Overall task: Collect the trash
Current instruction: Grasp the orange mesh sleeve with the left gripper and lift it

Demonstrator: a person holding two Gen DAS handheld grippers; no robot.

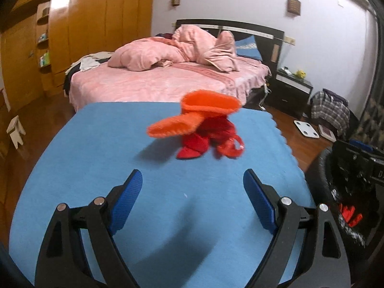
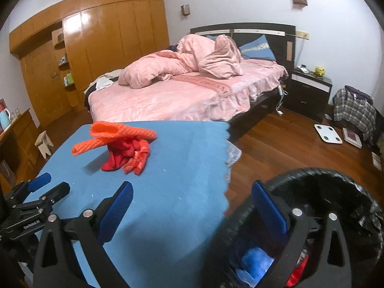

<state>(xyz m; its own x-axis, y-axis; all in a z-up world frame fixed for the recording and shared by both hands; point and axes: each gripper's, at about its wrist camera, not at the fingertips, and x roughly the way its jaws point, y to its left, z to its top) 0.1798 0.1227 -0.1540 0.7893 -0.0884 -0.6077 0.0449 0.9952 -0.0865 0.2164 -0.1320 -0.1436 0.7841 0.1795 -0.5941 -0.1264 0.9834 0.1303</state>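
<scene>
Jaws on both handheld tools stand released, gripping nothing: the left gripper (image 1: 192, 184) hangs over the near half of the blue-cloth-covered worktop (image 1: 96, 168), while the right gripper (image 2: 192, 198) straddles the worktop's scalloped right edge, one blue pad above the cloth and the other above the round black trash bin lined with a black bag (image 2: 336, 192). Well ahead of both, toward the far side of the worktop, lies the trash: a bright orange foam netting sleeve (image 1: 192, 117), folded and propped on top of a crumpled red plastic bag (image 1: 211, 141) that rests on the cloth. In the right wrist view the same orange sleeve (image 2: 115, 134) and red bag (image 2: 127, 156) sit left of centre, and the left gripper (image 2: 36, 192) shows at the frame's left edge. Inside the bin, a crumpled blue wad (image 2: 254, 264) and a scrap of red (image 2: 297, 276) are visible. Beyond the worktop stand a bed with rumpled pink bedding (image 1: 156, 72), a wooden wardrobe wall (image 1: 84, 24) and a dark nightstand (image 2: 309, 93).
</scene>
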